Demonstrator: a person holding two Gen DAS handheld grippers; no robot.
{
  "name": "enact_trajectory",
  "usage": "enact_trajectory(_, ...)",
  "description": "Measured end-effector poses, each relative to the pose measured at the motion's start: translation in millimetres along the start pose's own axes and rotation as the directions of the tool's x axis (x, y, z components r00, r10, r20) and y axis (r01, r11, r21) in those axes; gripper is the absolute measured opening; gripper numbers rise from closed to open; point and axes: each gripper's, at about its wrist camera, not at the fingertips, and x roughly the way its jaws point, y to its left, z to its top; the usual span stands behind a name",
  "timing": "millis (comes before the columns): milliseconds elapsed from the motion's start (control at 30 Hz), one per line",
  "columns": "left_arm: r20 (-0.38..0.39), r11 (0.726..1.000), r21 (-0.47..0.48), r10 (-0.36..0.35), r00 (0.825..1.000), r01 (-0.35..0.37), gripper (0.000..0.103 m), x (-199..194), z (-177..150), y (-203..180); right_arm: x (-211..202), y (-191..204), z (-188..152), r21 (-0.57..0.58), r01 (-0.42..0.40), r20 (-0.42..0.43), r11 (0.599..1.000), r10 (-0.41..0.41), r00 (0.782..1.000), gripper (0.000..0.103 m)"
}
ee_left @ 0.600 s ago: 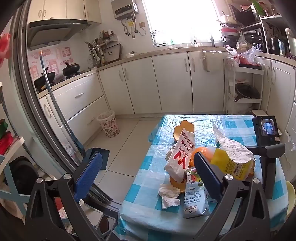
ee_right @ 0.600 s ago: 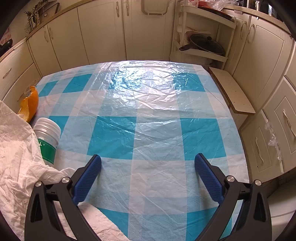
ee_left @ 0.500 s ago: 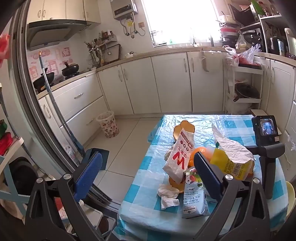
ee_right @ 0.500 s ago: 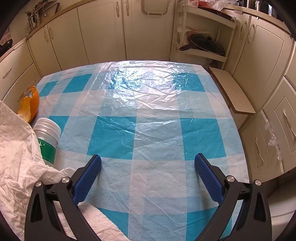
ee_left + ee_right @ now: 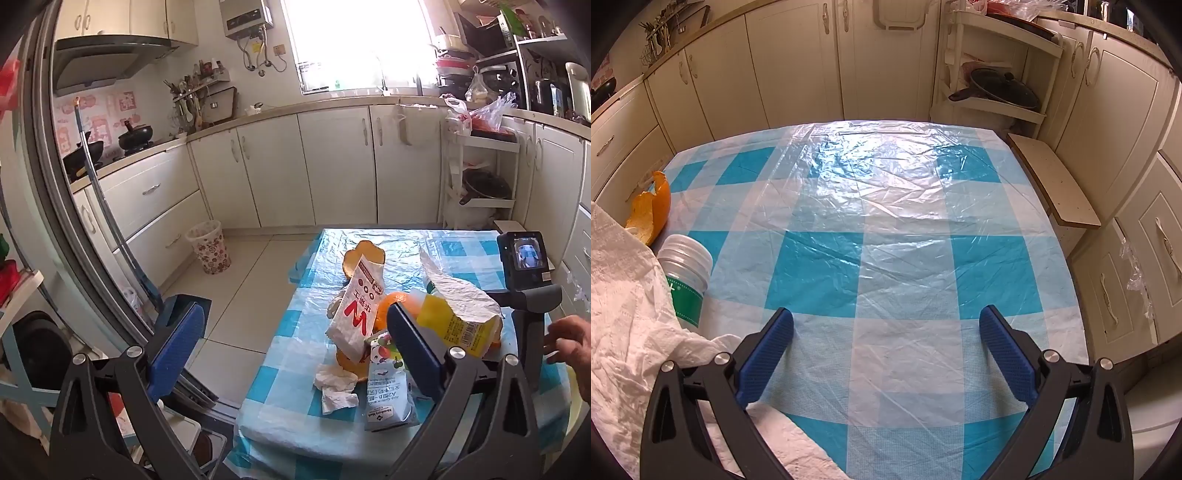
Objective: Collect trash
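cartons point(image 5: 389, 395): 1 | snack bags point(image 5: 356, 312): 1 | crumpled tissues point(image 5: 334, 387): 2 | wastebaskets point(image 5: 209, 246): 1

White cabinets point(image 5: 332, 166) run along the far wall under a bright window point(image 5: 354, 40). A range hood point(image 5: 110, 62) hangs at the far left above two black pans point(image 5: 135, 133) on the stove. A water heater point(image 5: 245, 16) is mounted beside the window. On the right, a white corner shelf point(image 5: 993, 85) holds a lidded black pan point(image 5: 1001, 88). A blue-and-white checked tablecloth point(image 5: 886, 236) covers the near table.
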Motion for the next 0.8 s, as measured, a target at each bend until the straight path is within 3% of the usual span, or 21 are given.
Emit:
enact_trajectory(167, 0.04, 1.0, 0.024, 0.017, 0.999, -0.018, 0.095, -9.7, -2.9, 3.9, 0.0, -0.5, 0.1, 0.0, -0.001, 0.0, 1.0, 0.001, 1.0, 0.097)
enact_trajectory(567, 0.026, 1.0, 0.012, 0.009, 1.0, -0.009, 0.095, -13.0, -5.6, 20.4, 8.6, 1.2, -4.3, -0.013, -0.006, -0.001, 1.0, 0.006, 1.0, 0.097)
enact_trajectory(667, 0.022, 1.0, 0.025, 0.006, 1.0, -0.006, 0.095, -12.6, -7.1, 14.3, 8.6, -1.2, -6.2, -0.038, -0.027, -0.036, 0.999, 0.025, 0.999, 0.096)
enact_trajectory(800, 0.027, 0.999, 0.051, 0.0, 1.0, -0.002, 0.095, -15.7, -10.2, 4.9, -38.3, -37.5, -22.9, 0.096, -0.027, 0.071, 0.995, 0.02, 0.997, 0.096)
